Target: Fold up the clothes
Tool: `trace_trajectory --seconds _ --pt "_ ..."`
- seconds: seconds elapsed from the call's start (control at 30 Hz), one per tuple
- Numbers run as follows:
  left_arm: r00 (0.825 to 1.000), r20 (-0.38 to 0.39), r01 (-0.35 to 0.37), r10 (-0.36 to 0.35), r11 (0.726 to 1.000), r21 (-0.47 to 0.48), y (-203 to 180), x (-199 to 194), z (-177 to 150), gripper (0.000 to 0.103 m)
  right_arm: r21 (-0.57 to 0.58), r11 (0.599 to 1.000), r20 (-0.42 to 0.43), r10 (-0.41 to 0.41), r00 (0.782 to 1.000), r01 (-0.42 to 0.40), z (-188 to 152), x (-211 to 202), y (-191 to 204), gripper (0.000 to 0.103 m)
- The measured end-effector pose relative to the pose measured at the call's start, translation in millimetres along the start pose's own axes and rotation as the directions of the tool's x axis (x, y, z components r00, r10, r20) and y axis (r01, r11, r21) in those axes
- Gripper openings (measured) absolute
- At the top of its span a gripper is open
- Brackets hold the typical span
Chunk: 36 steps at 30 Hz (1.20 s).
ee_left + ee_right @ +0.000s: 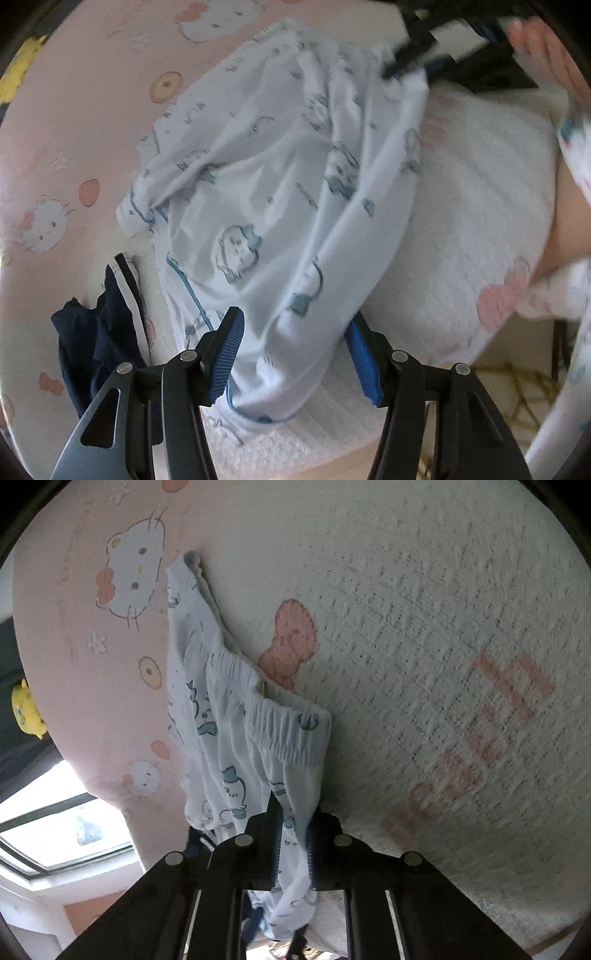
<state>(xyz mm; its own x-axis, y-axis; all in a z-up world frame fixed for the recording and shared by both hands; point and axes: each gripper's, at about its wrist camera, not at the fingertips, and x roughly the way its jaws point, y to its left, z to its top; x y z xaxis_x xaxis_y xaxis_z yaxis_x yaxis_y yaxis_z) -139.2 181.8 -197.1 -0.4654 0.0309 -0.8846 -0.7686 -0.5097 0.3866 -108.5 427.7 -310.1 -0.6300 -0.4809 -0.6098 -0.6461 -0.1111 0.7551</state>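
Observation:
White pyjama shorts [273, 192] with a blue cartoon print lie crumpled across a white towel [480, 192] on the bed. My left gripper [295, 354] hovers over the lower hem; its blue pads [225, 358] stand apart with the cloth lying between them, not pinched. At the top of the left wrist view my right gripper [402, 70] pinches the far edge, a hand [535, 40] behind it. In the right wrist view that gripper [295, 823] is shut on a fold of the shorts [236, 746], just below the gathered elastic waistband [280, 723].
A dark navy garment [99, 332] with a white stripe lies left of the shorts. The pink cat-print sheet [74, 129] covers the bed. The person's printed sleeve [576, 140] is at the right, the bed edge and floor [509, 387] below. Left in the right wrist view are a yellow toy [26, 712] and a window [62, 830].

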Motion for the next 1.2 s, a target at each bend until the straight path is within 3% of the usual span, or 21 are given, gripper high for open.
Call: trace_trajectory --seconds 0.07,0.13,0.2,0.3,0.33,0.37,0.5,0.53,0.63,0.7,0.77,0.93,0.97,1.03,1.1,1.2 --pt "0.998 0.026 -0.054 0.054 0.998 0.022 -6 2 -1 0.059 -0.032 0.999 0.011 -0.041 0.999 0.042 -1 -1 5 0.001" --pt "0.984 0.087 -0.162 0.153 0.981 0.109 -23 3 -5 0.066 -0.085 0.992 0.028 -0.091 0.995 0.093 -3 -4 16 0.001" --pt "0.951 0.159 -0.296 0.264 0.925 0.239 -49 2 -10 0.065 -0.141 0.980 0.041 -0.133 0.990 0.138 -5 -3 27 0.002" --pt "0.892 0.244 -0.449 0.382 0.811 0.375 -79 7 -20 0.063 -0.190 0.971 0.048 -0.141 0.989 0.148 -9 -4 39 0.004" --pt "0.877 0.257 -0.478 0.405 0.788 0.388 -85 8 -20 0.063 -0.198 0.970 0.046 -0.134 0.990 0.141 -10 -5 41 0.004" --pt "0.878 0.252 -0.477 0.408 0.793 0.379 -85 8 -19 0.063 -0.189 0.972 0.042 -0.133 0.990 0.139 -9 -4 40 0.004" --pt "0.936 0.155 -0.345 0.315 0.910 0.230 -58 5 -7 0.064 -0.131 0.983 0.025 -0.128 0.991 0.130 -3 1 33 0.010" --pt "0.945 0.143 -0.320 0.295 0.924 0.211 -52 6 -7 0.064 -0.108 0.987 0.020 -0.121 0.992 0.123 -1 3 30 0.010" --pt "0.958 0.133 -0.278 0.255 0.939 0.204 -51 7 -5 0.060 -0.061 0.997 0.006 -0.046 0.999 0.046 1 3 22 0.027" --pt "0.970 0.122 -0.234 0.212 0.951 0.204 -54 6 -6 0.041 -0.043 0.999 0.005 0.013 1.000 -0.013 1 2 18 0.046" --pt "0.985 0.095 -0.156 0.143 0.976 0.155 -54 4 -14 0.010 -0.046 0.998 0.006 0.038 0.999 -0.038 1 8 21 0.052" --pt "0.999 0.050 -0.023 0.023 1.000 0.013 -41 4 -17 0.009 -0.042 0.996 0.014 0.078 0.997 -0.077 2 22 26 0.052" --pt "0.999 0.046 0.019 -0.017 0.999 -0.039 -33 5 -17 0.009 -0.042 0.996 0.012 0.080 0.997 -0.079 1 20 24 0.052" --pt "0.995 0.049 0.096 -0.091 0.987 -0.130 -22 6 -20 0.009 -0.057 0.998 0.014 0.037 0.999 -0.036 -1 23 28 0.039" --pt "0.984 0.066 0.175 -0.164 0.959 -0.222 -8 7 -24 0.009 -0.120 0.989 0.033 -0.077 0.997 0.080 -6 25 34 0.000" --pt "0.978 0.071 0.210 -0.198 0.940 -0.269 -2 6 -27 0.010 -0.218 0.957 0.093 -0.175 0.980 0.192 -16 30 53 0.000"
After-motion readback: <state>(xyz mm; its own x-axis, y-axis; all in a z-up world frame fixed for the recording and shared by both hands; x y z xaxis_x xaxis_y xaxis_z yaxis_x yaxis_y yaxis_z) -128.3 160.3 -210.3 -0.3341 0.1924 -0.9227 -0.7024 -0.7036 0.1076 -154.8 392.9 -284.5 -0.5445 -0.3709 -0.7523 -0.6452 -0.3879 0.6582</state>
